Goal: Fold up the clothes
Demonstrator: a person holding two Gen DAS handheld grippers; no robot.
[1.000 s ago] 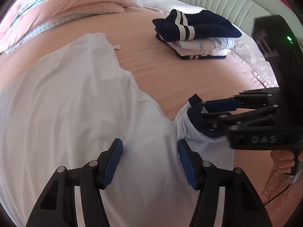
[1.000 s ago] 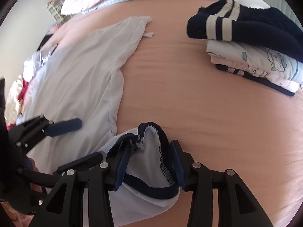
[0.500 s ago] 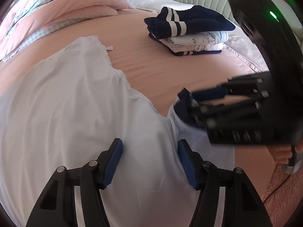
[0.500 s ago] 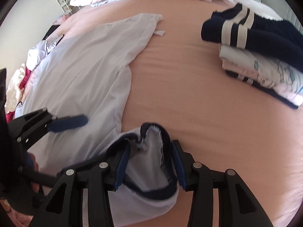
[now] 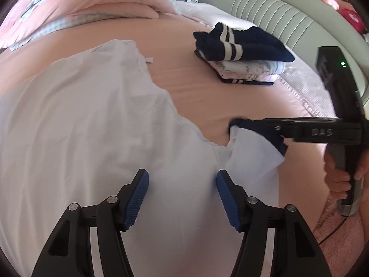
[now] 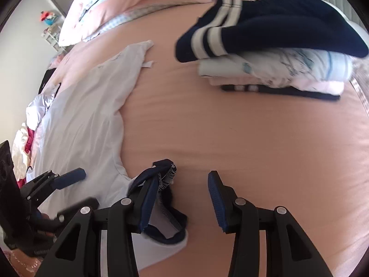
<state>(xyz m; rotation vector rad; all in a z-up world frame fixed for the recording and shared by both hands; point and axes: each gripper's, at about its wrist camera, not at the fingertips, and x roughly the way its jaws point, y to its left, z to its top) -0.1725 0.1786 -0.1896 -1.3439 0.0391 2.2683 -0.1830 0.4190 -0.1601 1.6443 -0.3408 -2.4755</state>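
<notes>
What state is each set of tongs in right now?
Left tongs: open, empty, over the white shirt.
Right tongs: open, navy-trimmed sleeve beside one finger.

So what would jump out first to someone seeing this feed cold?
The big white shirt spread over the pink bed, under the open left gripper. Next, its navy-trimmed sleeve lying by the open right gripper, against one finger. Then the stack of folded clothes farther back near the headboard.

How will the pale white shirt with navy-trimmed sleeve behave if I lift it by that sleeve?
The white shirt probably drapes limply: it lies creased and flat on the pink bedsheet. Likely light, given the thin fabric. The navy-trimmed sleeve may slip, since the right gripper is open.
</notes>
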